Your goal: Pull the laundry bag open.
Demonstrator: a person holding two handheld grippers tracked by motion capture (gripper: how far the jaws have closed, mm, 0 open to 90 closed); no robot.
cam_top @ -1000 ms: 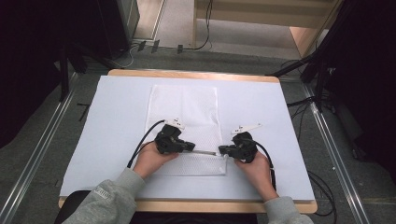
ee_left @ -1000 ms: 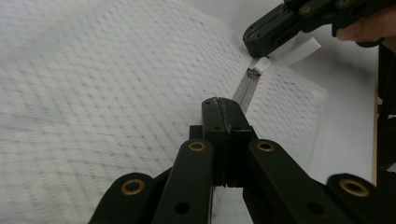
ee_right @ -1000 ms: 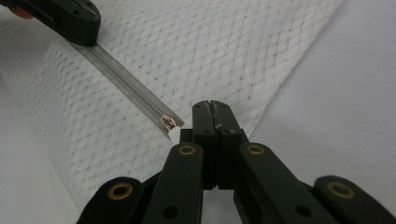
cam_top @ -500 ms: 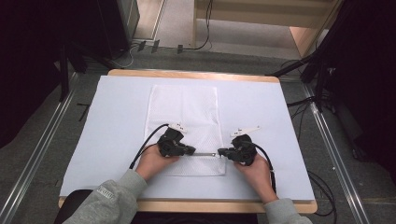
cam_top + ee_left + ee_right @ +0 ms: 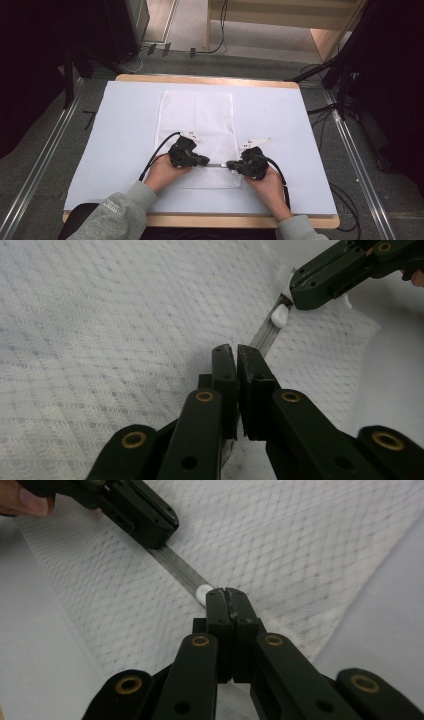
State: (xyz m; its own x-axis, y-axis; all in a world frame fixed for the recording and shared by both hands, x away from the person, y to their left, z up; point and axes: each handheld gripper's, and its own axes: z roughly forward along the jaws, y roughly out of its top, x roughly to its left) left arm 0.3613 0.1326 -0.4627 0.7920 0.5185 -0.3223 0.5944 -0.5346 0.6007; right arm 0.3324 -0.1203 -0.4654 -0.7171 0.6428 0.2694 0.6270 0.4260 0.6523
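A white mesh bag [image 5: 197, 120] lies flat on the white-covered table [image 5: 125, 130]. A grey zipper strip [image 5: 217, 165] runs along its near end between my two grippers. My left gripper [image 5: 206, 161] points right, and its jaws have just been opening a hair. In the left gripper view a thin slit shows between the jaws of my left gripper [image 5: 235, 350], with the zipper strip [image 5: 265, 335] running in at the tips. My right gripper [image 5: 226, 594] points left, shut on the white zipper pull [image 5: 204, 591]. The zipper strip [image 5: 177, 567] leads to the left gripper [image 5: 157, 542].
The table's wooden front edge [image 5: 200, 220] lies just behind both forearms. Black cables [image 5: 160, 147] trail from the grippers across the sheet. Metal rails [image 5: 45, 160] flank the table, and dark equipment and cables [image 5: 350, 80] stand at the far right.
Hardly anything: the right gripper has edged slightly toward the left one, and both hands sit a touch nearer the front edge.
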